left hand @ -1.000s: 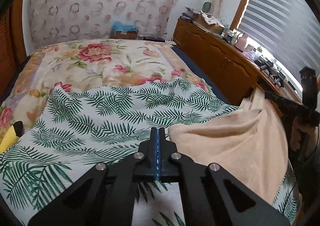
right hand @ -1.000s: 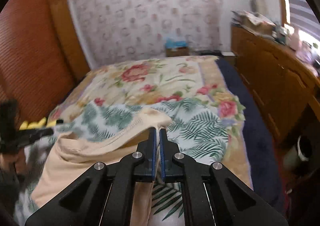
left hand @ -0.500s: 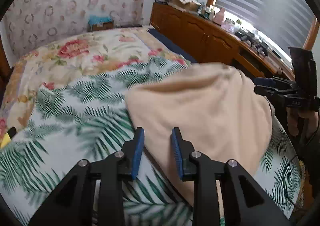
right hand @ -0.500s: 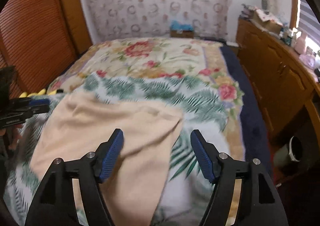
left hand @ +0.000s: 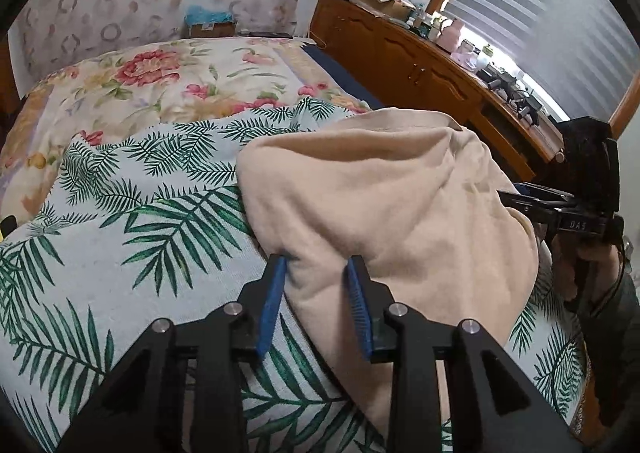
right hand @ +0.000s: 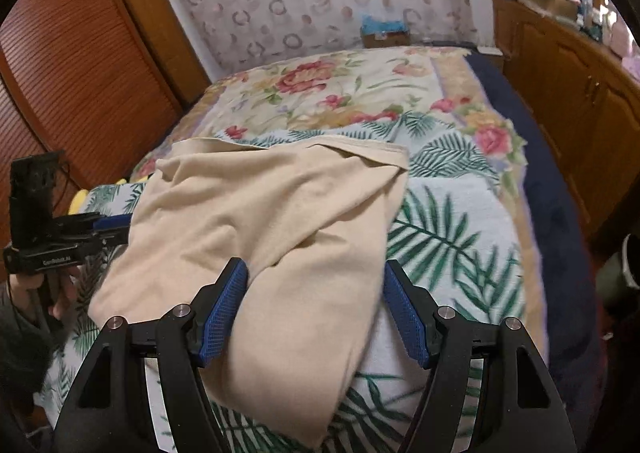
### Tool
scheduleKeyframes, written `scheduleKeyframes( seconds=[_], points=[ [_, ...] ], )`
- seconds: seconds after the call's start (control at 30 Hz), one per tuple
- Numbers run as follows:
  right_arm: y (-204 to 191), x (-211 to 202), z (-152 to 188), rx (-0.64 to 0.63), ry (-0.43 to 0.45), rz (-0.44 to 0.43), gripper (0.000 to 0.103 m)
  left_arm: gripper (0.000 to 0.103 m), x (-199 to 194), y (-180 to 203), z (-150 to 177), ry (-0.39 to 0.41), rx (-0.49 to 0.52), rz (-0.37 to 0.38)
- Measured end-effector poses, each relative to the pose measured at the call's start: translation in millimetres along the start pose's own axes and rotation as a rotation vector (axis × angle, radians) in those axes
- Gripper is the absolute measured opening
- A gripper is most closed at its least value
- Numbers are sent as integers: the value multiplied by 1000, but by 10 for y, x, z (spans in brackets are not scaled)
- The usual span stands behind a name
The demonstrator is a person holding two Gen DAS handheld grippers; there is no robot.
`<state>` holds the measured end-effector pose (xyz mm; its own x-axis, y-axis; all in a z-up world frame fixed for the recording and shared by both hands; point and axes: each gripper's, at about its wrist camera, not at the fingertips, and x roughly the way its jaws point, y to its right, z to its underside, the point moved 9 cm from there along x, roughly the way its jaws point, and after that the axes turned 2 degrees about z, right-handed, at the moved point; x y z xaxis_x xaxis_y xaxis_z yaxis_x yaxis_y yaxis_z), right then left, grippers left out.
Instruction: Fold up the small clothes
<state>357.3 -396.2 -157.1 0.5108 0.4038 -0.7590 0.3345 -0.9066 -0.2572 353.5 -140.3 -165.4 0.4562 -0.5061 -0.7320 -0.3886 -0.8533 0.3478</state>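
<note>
The beige garment (right hand: 256, 221) lies doubled over on the palm-leaf towel (left hand: 132, 253) that covers the near part of the bed (right hand: 340, 93), its upper layer loose and puffed rather than pressed flat, one corner flipped back at the far right edge. Both tools stand with their jaws apart and hold nothing: the left tool (left hand: 316, 303) is moderately open with a bulge of cloth sitting between its blue pads (left hand: 272, 301), touched but not pinched, while the right tool (right hand: 316, 309) is spread wide, its pads on either side of the garment's near portion. By the look of it, a fold has just been laid down and let go, so the step in hand is the pause between folds, with perhaps half the work done. The next move probably calls for choosing a fresh pair of grasp points, likely at one side edge, closing on both layers together so they do not slide apart, and carrying that edge across to narrow the bundle. The soft cloth may drag or billow, so a low, even carry with both tools would suit, and the turned-back corner wants smoothing first
</note>
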Motion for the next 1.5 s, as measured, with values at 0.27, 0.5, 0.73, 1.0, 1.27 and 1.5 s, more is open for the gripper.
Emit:
scheduleKeyframes(
  seconds=[0.27, 0.5, 0.73, 1.0, 1.27, 1.5],
  points=[
    [-133, 46, 25, -51, 1, -15, 64, 32, -62, -9, 89, -26, 16, -52],
    [-173, 65, 62, -72, 9, -37, 50, 37, 36, 52, 31, -33, 18, -101],
    [-301, 47, 54, -118, 24, -69, 25, 14, 124, 158, -24, -50, -37, 42],
    [-489, -241, -91, -151, 132, -62, 19, 7, -398, 280, -162, 99, -46, 139],
    [-1057, -481, -355, -269, 195, -90, 19, 7, -1334, 73, -103, 267, -36, 80],
    [-2148, -215, -699, -456, 188, -179, 19, 7, -2207, -625, 287, 403, -101, -95]
  ],
)
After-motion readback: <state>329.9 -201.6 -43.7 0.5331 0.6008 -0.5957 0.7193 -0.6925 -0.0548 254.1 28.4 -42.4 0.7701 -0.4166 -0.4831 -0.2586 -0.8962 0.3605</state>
